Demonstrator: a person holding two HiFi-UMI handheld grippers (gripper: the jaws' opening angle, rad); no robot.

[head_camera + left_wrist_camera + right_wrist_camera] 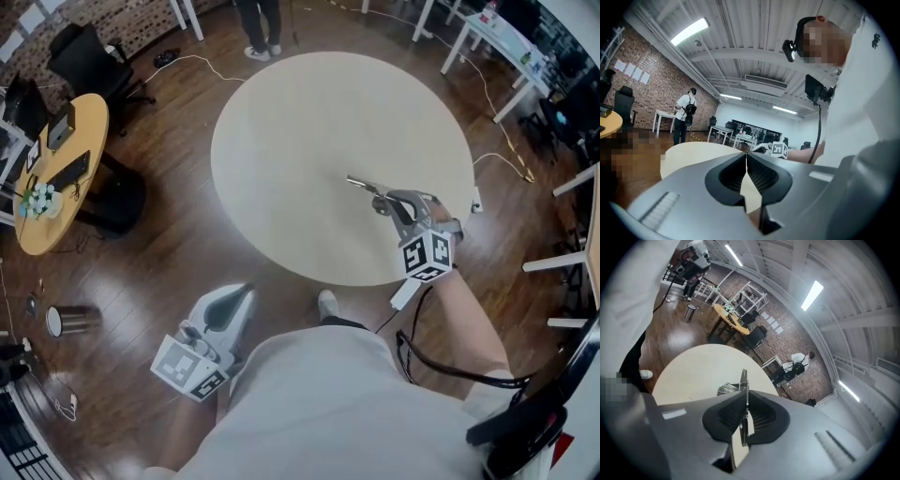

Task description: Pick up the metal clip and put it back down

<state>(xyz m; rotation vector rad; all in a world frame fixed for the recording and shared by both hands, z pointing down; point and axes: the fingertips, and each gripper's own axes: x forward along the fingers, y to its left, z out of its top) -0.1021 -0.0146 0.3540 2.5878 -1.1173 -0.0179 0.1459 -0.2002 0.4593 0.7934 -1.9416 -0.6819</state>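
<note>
The metal clip point(744, 380) sits edge-on, clamped between the right gripper's point(382, 201) jaws, with its thin end poking past their tips over the round desk point(300, 112). Far ahead of the jaws a person point(258, 26) stands. The clip's rear is buried between the pads. The left gripper point(234, 305) hangs off the desk's near edge, its jaws together on nothing.

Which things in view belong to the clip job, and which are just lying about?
Job in hand:
- metal clip, pinched in the shut right gripper
- round table beneath it

Lying about:
- left gripper, shut, empty, off the table
- yellow side table
- black office chair
- metal bin on the floor
- white floor cable
</note>
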